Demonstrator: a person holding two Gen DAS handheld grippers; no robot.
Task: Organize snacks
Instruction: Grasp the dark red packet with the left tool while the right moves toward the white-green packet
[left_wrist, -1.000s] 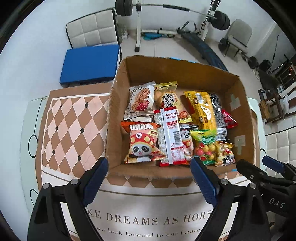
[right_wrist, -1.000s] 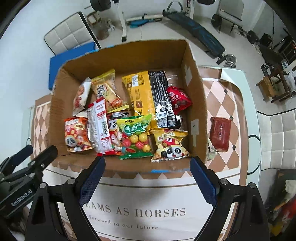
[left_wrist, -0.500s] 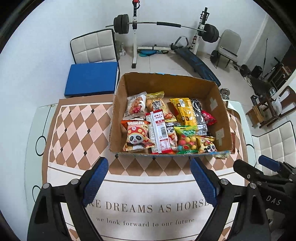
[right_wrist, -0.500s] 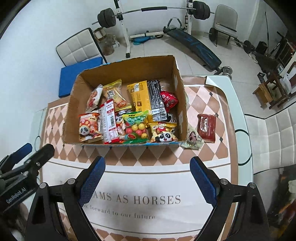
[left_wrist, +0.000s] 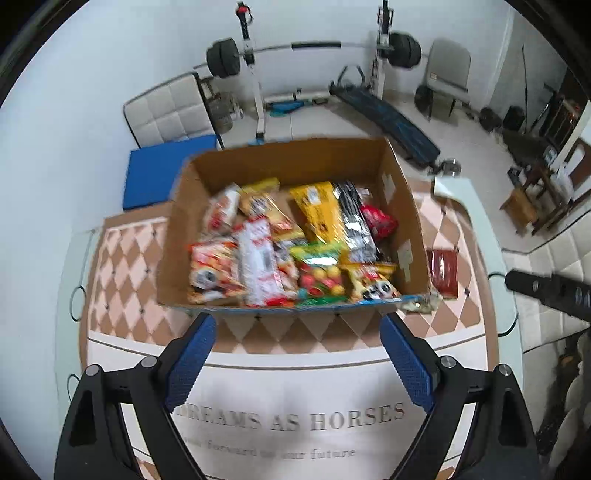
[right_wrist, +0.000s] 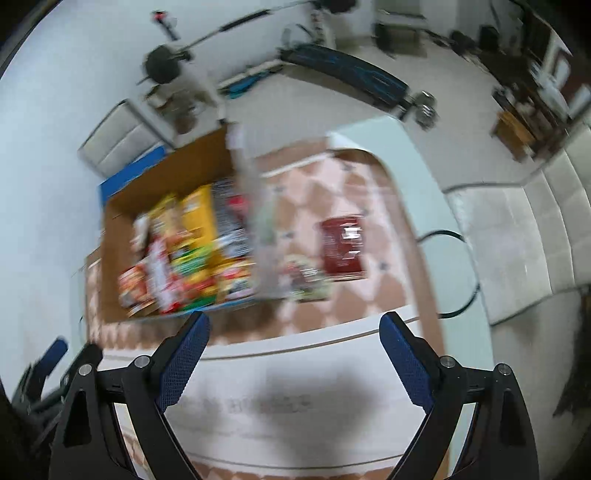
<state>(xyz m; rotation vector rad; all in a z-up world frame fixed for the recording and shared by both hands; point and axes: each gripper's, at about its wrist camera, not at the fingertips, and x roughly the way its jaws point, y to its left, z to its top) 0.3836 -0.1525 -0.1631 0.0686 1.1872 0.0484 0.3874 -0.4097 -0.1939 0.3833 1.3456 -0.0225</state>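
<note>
Many packets: you see the snacks (left_wrist: 291, 251) piled in the cardboard box (left_wrist: 402, 206), which sits on the chequered cloth (left_wrist: 122, 266) of the worktop (left_wrist: 476, 206).
Two strays: a dark red packet (left_wrist: 443, 269) lies on the cloth just right of the box, and a small pale packet (left_wrist: 421, 303) touches the box's near right corner.
Change in box: it looks smaller and farther than a second ago, when it filled your left view right up to the fingers.
Left gripper (left_wrist: 297, 363): your jaws stand wide and released, nothing between them; they hang over the white printed strip of the cloth, short of the box.
Right gripper (right_wrist: 295, 360): your jaws stand wide and empty too; this view has swung right, so the box now sits at its left and the red packet near its middle.
Blur: the right view is smeared, so packet details there cannot be told.
</note>
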